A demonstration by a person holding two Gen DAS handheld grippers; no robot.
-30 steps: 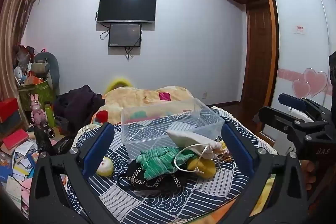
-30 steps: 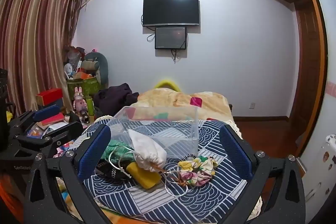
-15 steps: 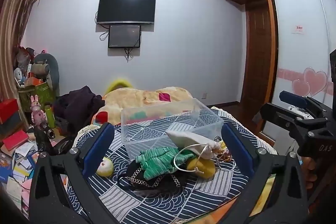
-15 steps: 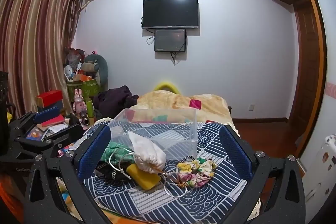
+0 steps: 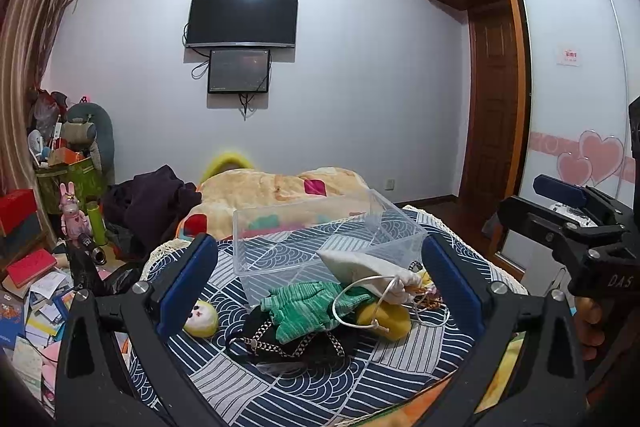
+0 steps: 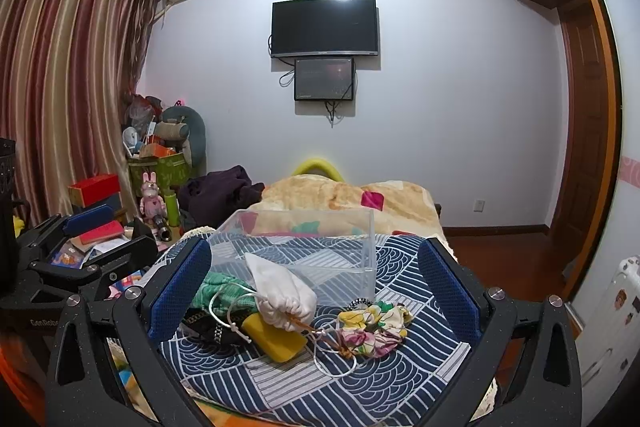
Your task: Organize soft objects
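Observation:
A clear plastic box (image 5: 320,239) (image 6: 304,243) stands empty on the blue patterned bedspread (image 5: 320,383). In front of it lie a white drawstring pouch (image 5: 372,265) (image 6: 280,287), a green knit cloth (image 5: 308,307) (image 6: 224,291), a yellow sponge (image 5: 386,317) (image 6: 276,339), a black strap item (image 5: 296,343), a floral scrunchie (image 6: 372,323) and a small yellow plush ball (image 5: 202,319). My left gripper (image 5: 318,283) is open and empty, hovering before the pile. My right gripper (image 6: 314,287) is open and empty too; it also shows at the right of the left wrist view (image 5: 572,223).
A beige blanket (image 5: 280,191) lies behind the box. Dark clothes (image 5: 156,203) sit at the bed's left. Books, boxes and toys (image 5: 36,267) clutter the floor on the left. A wardrobe (image 5: 572,107) and door stand on the right.
Both views have shifted slightly; the grippers drifted a little, still open. The objects on the bed have not moved.

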